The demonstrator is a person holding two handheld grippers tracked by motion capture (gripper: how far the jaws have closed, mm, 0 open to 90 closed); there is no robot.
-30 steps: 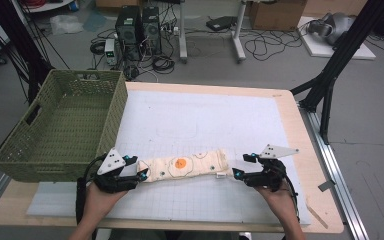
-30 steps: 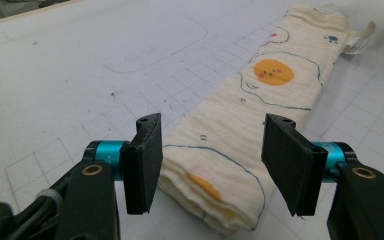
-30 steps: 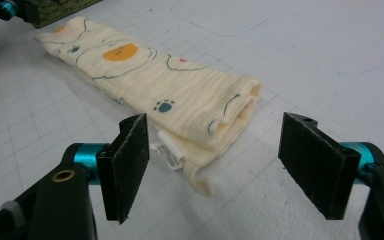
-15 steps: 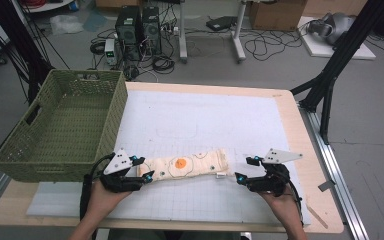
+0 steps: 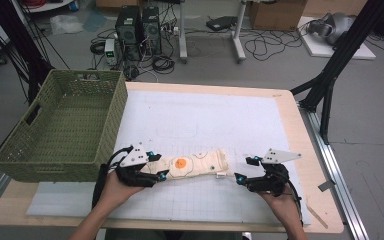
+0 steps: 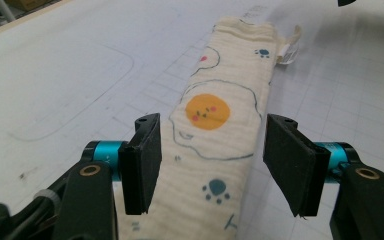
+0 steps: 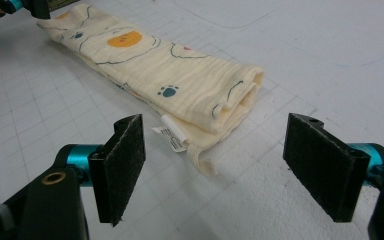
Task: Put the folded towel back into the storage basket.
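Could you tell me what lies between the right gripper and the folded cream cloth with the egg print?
Only bare white gridded mat, seen in the right gripper view: the open right gripper stops short of the folded cream cloth, whose white label and loop point toward it.

Both forearms reach in from the near edge; the left gripper and the right gripper point toward each other, jaws spread wide
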